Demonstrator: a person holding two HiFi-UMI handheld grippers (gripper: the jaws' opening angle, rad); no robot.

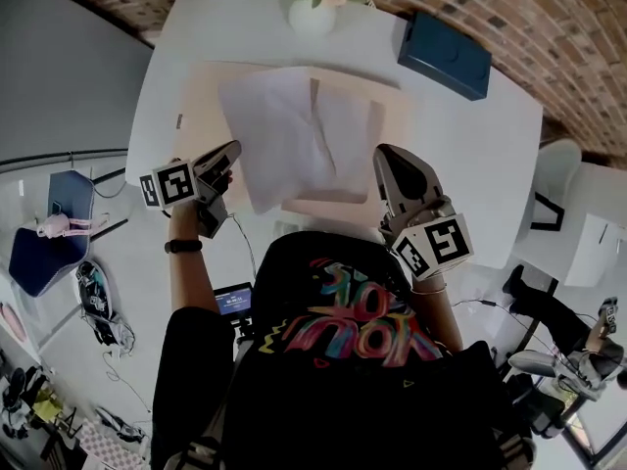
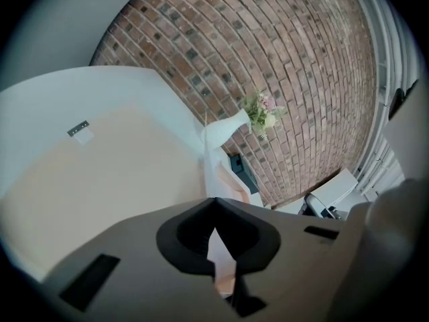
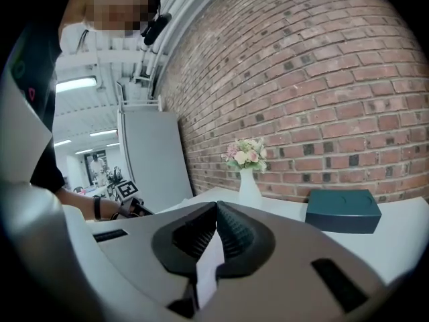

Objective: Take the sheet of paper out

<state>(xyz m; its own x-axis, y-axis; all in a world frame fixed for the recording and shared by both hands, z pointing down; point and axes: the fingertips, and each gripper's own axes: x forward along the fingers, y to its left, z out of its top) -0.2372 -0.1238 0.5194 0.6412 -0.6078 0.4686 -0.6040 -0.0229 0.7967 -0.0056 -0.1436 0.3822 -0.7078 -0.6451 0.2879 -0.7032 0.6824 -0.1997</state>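
The sheet of paper [image 1: 279, 130], likely light, limp and easily creased, lies over the peach folder [image 1: 392, 116], its near-left corner pinched in the closed left gripper [image 1: 231, 153], the right gripper [image 1: 385, 157] clamping the folder's edge.

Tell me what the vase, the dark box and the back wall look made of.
Vase: probably ceramic, smooth plain white, finish hard to judge. Dark box: teal and matte with crisp edges, perhaps card or plastic; the look leaves it open. Back wall: exposed red-brown brick, rough, with pale mortar joints.
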